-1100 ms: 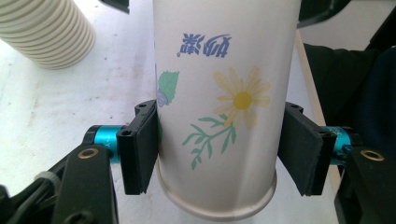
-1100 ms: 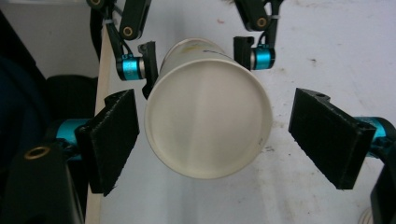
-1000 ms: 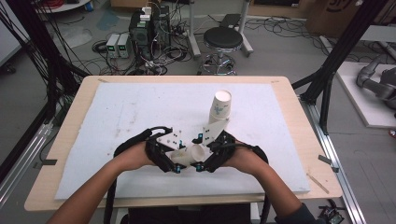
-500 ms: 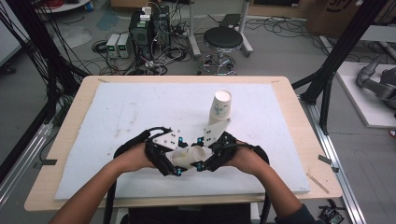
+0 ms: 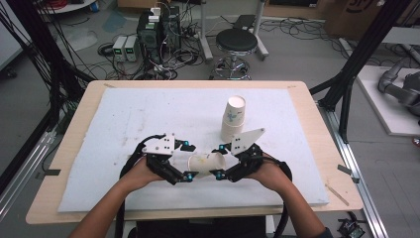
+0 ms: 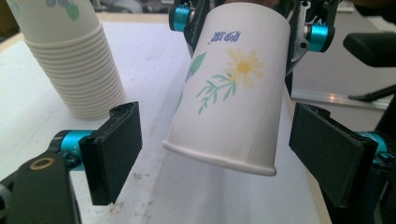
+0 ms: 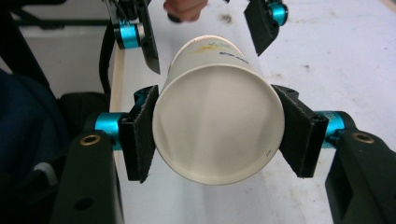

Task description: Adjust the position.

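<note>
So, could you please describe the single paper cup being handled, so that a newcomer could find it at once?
Start at the white foam mat covering the wooden table, then go to its near edge, where the person's two black grippers face each other. Between them lies a white paper cup with a yellow daisy print, on its side, its closed end clamped in the right gripper. Unlike the upright stack of matching cups behind, it is single and tipped over.

A stack of paper cups (image 5: 234, 119) stands on the white mat (image 5: 124, 124) covering the table (image 5: 307, 106); a black stool (image 5: 237, 42) is behind it.
</note>
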A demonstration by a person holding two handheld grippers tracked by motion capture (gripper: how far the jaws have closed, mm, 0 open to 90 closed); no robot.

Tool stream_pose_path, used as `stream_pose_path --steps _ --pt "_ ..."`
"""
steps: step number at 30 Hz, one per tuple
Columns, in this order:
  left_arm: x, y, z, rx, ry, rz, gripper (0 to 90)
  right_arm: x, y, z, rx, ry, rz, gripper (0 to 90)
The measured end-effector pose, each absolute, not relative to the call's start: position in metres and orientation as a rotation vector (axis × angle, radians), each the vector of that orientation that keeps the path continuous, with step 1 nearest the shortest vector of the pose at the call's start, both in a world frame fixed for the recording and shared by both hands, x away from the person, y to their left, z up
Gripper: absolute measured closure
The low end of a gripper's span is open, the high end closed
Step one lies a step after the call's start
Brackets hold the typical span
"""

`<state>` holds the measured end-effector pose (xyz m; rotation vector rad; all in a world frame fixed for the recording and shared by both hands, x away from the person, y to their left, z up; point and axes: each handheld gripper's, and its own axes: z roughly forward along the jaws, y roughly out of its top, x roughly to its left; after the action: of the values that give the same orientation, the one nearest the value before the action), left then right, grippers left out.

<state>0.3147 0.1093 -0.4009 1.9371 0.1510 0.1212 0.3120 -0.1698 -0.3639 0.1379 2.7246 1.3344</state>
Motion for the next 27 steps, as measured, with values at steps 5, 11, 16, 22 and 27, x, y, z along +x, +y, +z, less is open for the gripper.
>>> stream_pose_path --steps 5,11,16,22,27 --pt "0.311 0.107 -0.404 1.880 0.159 0.145 17.3 0.309 -0.181 -0.369 0.171 2.687 1.392 37.2" --pt "0.308 0.107 -0.415 1.826 0.200 0.139 17.2 0.305 -0.195 -0.375 0.217 2.638 1.462 37.2" --pt "0.307 0.105 -0.423 1.808 0.201 0.123 17.2 0.302 -0.201 -0.381 0.233 2.619 1.519 37.2" --pt "0.307 0.103 -0.423 1.772 0.186 0.108 17.2 0.302 -0.201 -0.384 0.243 2.621 1.543 37.2" --pt "0.308 0.102 -0.424 1.745 0.179 0.092 17.2 0.303 -0.201 -0.383 0.238 2.616 1.565 37.2"
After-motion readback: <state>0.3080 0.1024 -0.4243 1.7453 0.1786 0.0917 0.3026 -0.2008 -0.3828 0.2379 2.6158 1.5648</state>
